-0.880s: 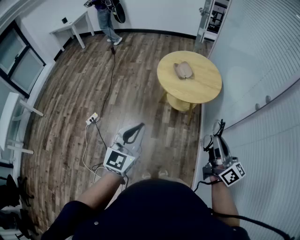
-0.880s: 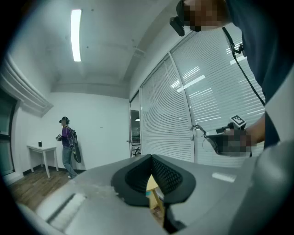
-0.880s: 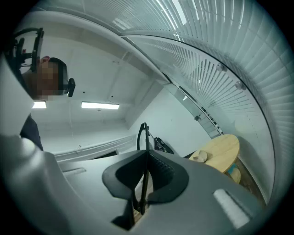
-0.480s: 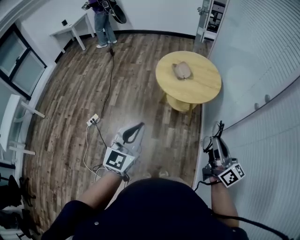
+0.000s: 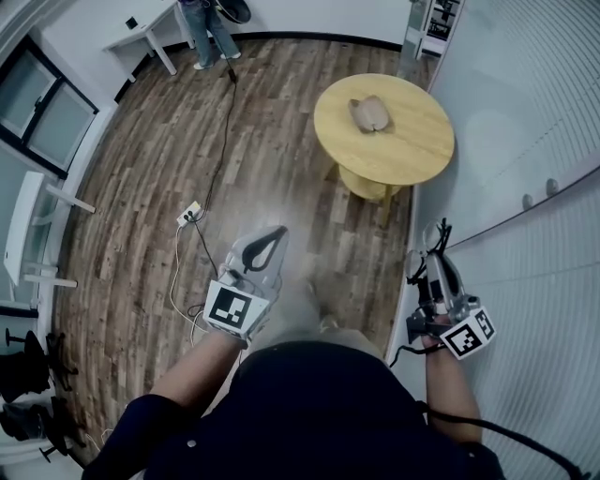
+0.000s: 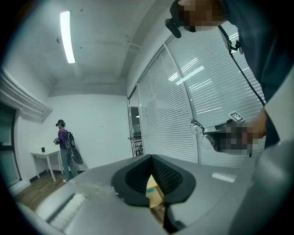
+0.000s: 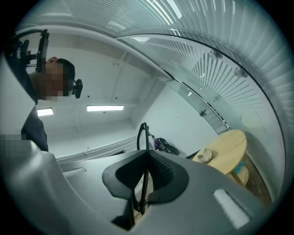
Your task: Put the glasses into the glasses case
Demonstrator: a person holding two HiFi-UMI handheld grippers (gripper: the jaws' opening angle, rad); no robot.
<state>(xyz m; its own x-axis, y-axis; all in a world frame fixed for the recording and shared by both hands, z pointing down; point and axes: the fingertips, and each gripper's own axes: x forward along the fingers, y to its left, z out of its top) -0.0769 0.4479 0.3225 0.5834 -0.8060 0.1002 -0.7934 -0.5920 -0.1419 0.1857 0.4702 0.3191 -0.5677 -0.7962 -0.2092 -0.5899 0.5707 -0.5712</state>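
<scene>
Looking steeply down on a wood-plank floor (image 5: 141,187). At right, right gripper (image 7: 147,153) clamped on thin black glasses (image 7: 143,133) — jaws nearly together, frame pinched edge-on between the pads and rising past the tips. At left, left gripper (image 6: 150,157) with jaws closed at the tips, nothing between them. Ahead, well apart from both, a round wooden table (image 5: 412,159) bearing a tan glasses case (image 5: 368,113) near its middle. Farther off, another person (image 5: 202,28) beside a small white table (image 5: 141,33).
</scene>
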